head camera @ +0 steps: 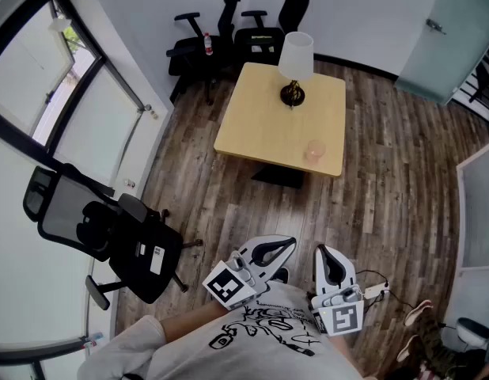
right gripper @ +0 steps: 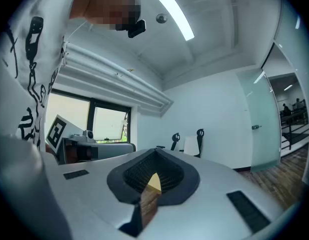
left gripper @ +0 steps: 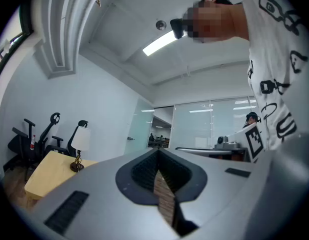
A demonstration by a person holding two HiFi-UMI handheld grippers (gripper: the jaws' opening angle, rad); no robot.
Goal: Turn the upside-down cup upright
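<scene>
Left gripper and right gripper both closed, empty. We should approach the far table and open before reaching the cup.

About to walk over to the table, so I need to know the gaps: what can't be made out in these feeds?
- Cup: head view, far off, small and faint; which way up it stands is unclear.
- Cup, left gripper view: not seen; the left hand-held gripper blocks most of the table.
- Right gripper view: the right hand-held gripper hides nearly all the table; the lamp shows above it.
</scene>
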